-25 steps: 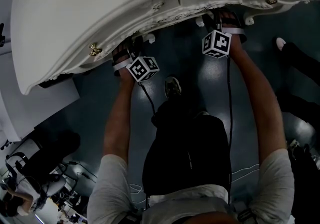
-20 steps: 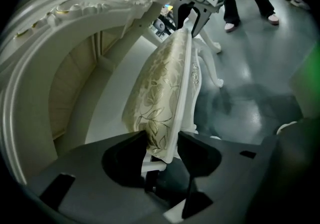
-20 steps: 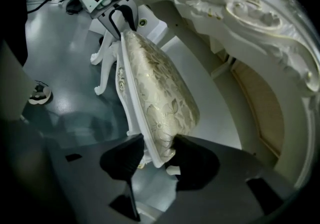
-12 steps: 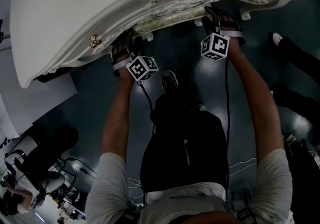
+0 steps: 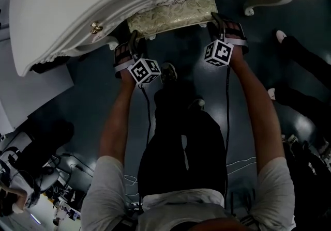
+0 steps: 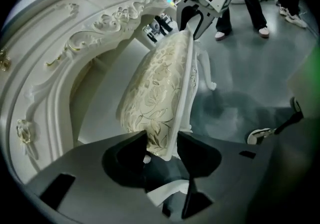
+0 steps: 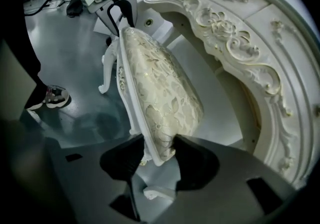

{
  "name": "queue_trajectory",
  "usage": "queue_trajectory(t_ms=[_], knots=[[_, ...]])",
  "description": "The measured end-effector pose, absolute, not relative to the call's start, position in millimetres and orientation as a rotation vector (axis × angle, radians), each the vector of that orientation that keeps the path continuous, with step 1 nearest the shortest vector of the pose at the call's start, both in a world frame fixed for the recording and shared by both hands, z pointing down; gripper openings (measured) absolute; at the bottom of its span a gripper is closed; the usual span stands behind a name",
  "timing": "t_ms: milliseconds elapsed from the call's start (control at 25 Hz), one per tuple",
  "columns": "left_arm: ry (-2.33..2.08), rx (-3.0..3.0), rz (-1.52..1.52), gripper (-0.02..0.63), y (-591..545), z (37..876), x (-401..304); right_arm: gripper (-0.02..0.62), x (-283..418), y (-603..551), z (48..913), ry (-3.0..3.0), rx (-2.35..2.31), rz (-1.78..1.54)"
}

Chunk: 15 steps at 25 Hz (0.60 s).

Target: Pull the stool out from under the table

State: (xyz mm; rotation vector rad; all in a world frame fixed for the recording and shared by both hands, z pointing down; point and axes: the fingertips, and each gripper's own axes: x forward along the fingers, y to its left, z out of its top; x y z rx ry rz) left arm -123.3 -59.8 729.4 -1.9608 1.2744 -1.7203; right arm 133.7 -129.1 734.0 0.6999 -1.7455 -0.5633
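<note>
Head view: the stool (image 5: 173,14) sticks partly out from under the table (image 5: 77,8), with the left gripper (image 5: 132,44) and right gripper (image 5: 221,22) at its two ends. Left gripper view: the jaws clamp the stool's cushioned seat edge. Right gripper view: the jaws pinch the stool's opposite seat edge.

Stool (image 5: 173,12): padded seat in cream-gold leaf-pattern fabric, white carved frame, curved white legs. Seat faces up, its near part sticking out from under the white carved tabletop (image 5: 77,8), the rest hidden beneath it. Left tongs (image 6: 160,150) and right tongs (image 7: 156,154) each clamp one end of the seat, pads against cushion and frame.
</note>
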Motion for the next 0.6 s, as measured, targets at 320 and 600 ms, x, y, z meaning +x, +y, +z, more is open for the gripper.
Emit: queue_trajectory(t_ms=[320,600], knots=[[1.376,-1.970,-1.663,0.086,-45.9,719.0,-121.2,0.206,139.1,-108.4,734.2,-1.752,0.697,-0.529],[1.336,-1.931,-1.663,0.083,-50.3,721.1,-123.1,0.204,136.4,-111.2,732.3,-1.765,0.701,-0.546]])
